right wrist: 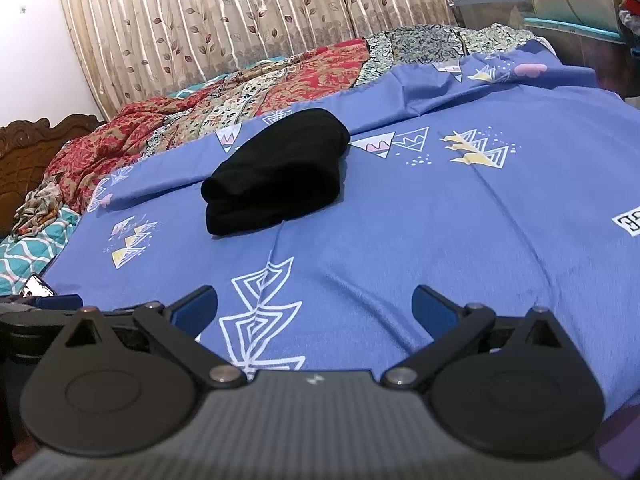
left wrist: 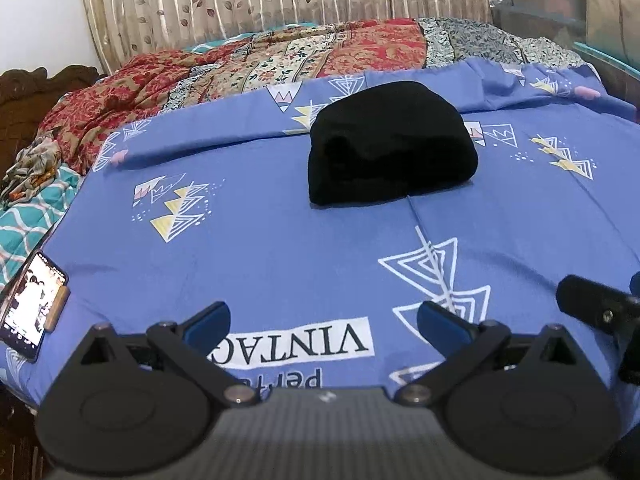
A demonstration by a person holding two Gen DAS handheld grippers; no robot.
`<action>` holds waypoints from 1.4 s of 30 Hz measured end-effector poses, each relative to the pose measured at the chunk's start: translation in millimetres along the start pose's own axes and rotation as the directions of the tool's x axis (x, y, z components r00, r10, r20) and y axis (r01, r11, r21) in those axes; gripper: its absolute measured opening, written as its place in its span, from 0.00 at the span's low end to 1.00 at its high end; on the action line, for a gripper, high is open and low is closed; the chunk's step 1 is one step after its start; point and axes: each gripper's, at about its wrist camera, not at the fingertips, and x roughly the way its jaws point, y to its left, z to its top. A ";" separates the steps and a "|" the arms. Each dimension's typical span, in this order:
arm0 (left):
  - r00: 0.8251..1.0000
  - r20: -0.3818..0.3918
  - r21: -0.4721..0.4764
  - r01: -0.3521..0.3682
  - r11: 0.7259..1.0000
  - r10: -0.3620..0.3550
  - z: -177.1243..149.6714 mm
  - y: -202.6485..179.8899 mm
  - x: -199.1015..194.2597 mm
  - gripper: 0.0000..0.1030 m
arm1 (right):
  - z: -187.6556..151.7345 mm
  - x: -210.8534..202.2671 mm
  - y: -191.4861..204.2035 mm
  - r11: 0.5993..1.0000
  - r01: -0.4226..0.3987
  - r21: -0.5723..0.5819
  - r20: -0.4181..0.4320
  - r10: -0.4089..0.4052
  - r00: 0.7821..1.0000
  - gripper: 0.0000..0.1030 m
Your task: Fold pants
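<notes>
Black pants [left wrist: 390, 144] lay folded in a compact bundle far ahead on the blue sheet [left wrist: 280, 248] in the left wrist view, well apart from the left gripper [left wrist: 323, 322], jaws wide and empty (a phone [left wrist: 32, 312] sat near left). From the right wrist, the right gripper [right wrist: 315, 306] likewise gaped, pants [right wrist: 276, 170] far left.

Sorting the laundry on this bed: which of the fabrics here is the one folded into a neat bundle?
The black pants, a compact bundle lying alone mid-bed on the blue sheet. The red floral blanket and the small scarf behind lie crumpled and unfolded.
</notes>
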 end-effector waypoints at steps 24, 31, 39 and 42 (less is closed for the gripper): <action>0.999 -0.042 0.002 0.010 1.000 -0.010 -1.0 0.0 4.3 1.00 | -1.7 0.0 1.5 1.000 -0.006 0.000 -0.004 0.006 1.000 1.00; 0.999 -0.054 -0.002 0.009 1.000 -0.009 -1.7 0.3 9.3 1.00 | -3.5 3.3 0.4 1.000 -0.003 0.003 -0.012 0.003 1.000 1.00; 0.998 -0.064 -0.002 0.012 1.000 -0.012 -2.6 1.0 11.8 1.00 | -4.4 5.5 -0.4 1.000 -0.001 0.005 -0.019 0.001 1.000 1.00; 0.997 -0.070 -0.003 0.012 1.000 -0.012 -3.5 0.7 13.2 1.00 | -5.2 6.2 -0.4 1.000 0.001 0.007 -0.021 -0.001 1.000 1.00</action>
